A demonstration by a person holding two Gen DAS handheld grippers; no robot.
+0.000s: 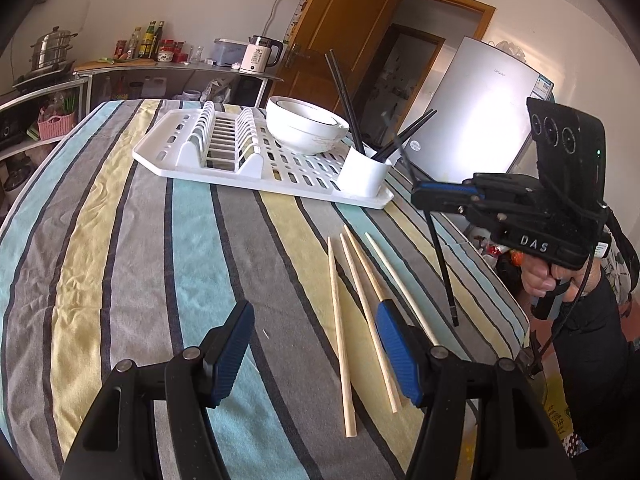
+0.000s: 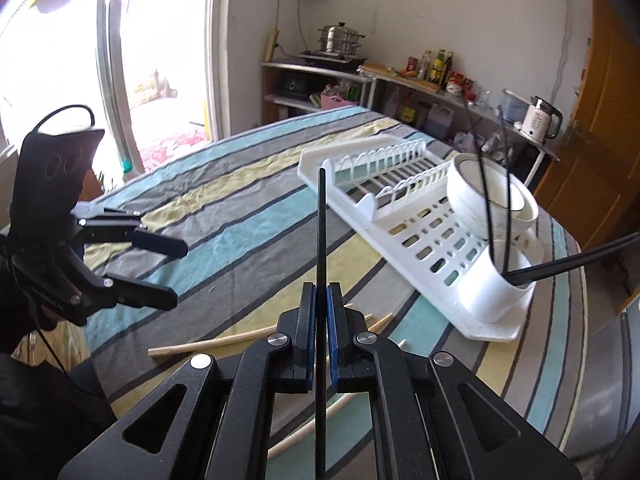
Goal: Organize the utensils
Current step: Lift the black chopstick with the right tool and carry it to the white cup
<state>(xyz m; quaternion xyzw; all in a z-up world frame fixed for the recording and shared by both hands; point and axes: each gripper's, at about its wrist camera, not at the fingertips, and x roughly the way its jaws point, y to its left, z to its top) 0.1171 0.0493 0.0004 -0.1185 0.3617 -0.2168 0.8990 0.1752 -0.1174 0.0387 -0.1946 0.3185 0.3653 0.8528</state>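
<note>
Bare striped cloth [image 1: 132, 240] (roomy) left of wooden chopsticks [image 1: 340, 320]; drying rack [image 1: 256, 160] blocks beyond.

Right gripper [image 2: 321, 312]: blue pads pressed onto a black chopstick [image 2: 321, 232], which stands upright between them.
Left gripper [image 2: 176, 272]: off to the left of the tongs, jaws apart, nothing between them.
Wooden chopsticks [image 2: 208, 345]: flat on the striped tablecloth [image 2: 240, 224], just under and left of the tongs; count unclear, partly hidden.
Dish rack [image 2: 384, 208]: ahead and right.
Holder cup [image 2: 490, 284]: at the rack's near right corner, black chopsticks [image 2: 576, 258] leaning out.
Bowls [image 2: 490, 196]: stacked beyond the cup.
</note>
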